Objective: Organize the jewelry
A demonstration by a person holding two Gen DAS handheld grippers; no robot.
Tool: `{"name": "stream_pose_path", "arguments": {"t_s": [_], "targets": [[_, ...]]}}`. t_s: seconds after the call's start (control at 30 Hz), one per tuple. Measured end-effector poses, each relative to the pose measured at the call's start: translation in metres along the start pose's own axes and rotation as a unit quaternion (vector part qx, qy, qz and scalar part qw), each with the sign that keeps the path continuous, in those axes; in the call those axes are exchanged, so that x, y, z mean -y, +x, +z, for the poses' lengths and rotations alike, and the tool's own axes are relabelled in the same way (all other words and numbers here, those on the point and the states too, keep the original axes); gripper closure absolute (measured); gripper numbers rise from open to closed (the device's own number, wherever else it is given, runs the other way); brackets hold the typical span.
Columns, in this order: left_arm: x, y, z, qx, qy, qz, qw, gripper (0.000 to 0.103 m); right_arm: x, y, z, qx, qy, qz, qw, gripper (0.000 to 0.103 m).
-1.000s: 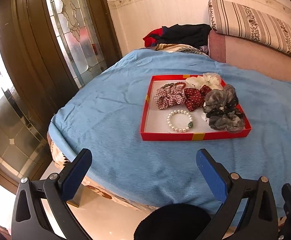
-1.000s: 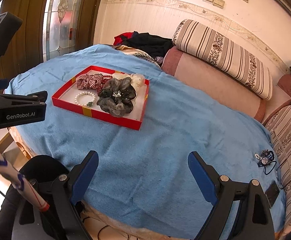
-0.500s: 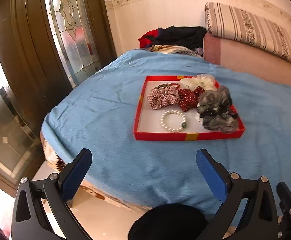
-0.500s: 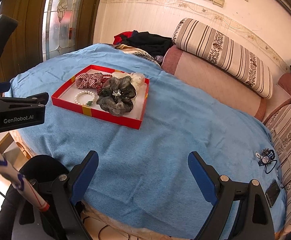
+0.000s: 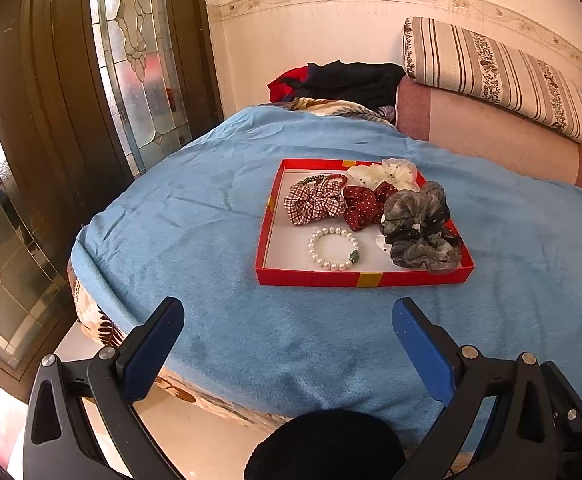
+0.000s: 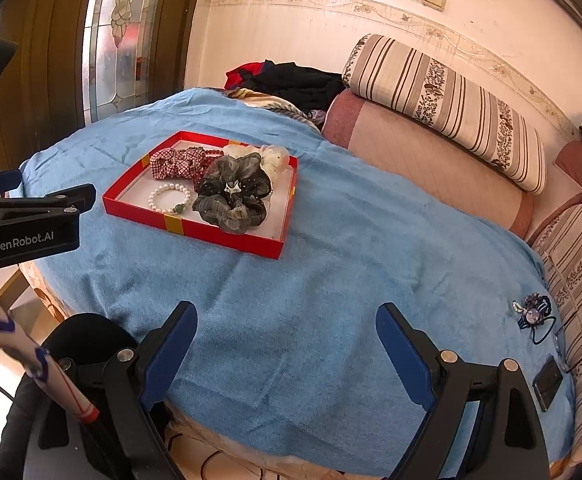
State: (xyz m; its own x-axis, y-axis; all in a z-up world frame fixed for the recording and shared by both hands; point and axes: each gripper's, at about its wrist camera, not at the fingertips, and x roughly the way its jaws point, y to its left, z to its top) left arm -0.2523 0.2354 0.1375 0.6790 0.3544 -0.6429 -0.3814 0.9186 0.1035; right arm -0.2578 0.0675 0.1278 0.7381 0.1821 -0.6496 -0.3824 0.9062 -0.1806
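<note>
Since a second ago the left tool [image 5: 287, 320] has swung a little, so the red tray [image 5: 315, 278] now sits nearer the middle of its view; the right view is almost unchanged. At the far left stands a stained-glass door [image 5: 139, 64]. Next comes the bed under a blue blanket [image 5: 195, 240], with the tray resting on it. Inside the tray, from left to right, lie a checked scrunchie [image 5: 313, 202], a pearl bracelet [image 5: 333, 249] nearer the front rim, a red dotted scrunchie [image 5: 365, 204] and a grey scrunchie [image 5: 421, 226]. Both tools hover over the near edge of the bed with fingers spread wide, holding nothing; the right tool [image 6: 287, 336] points at bare blanket. Far right, near the blanket's edge, lies a small dark hair tie [image 6: 534, 315], well apart from the tray.
</note>
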Motion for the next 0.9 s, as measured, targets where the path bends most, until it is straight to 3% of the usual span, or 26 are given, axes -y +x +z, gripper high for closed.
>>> {"name": "stream_pose_path", "arguments": {"t_s": [0.9], "targets": [[-0.0047,0.0033,-0.0021,-0.008,-0.007,0.011,0.9999,0.000,-0.0006,0.0007,-0.0024,-0.006,-0.001,0.000,1.000,0.009]]}}
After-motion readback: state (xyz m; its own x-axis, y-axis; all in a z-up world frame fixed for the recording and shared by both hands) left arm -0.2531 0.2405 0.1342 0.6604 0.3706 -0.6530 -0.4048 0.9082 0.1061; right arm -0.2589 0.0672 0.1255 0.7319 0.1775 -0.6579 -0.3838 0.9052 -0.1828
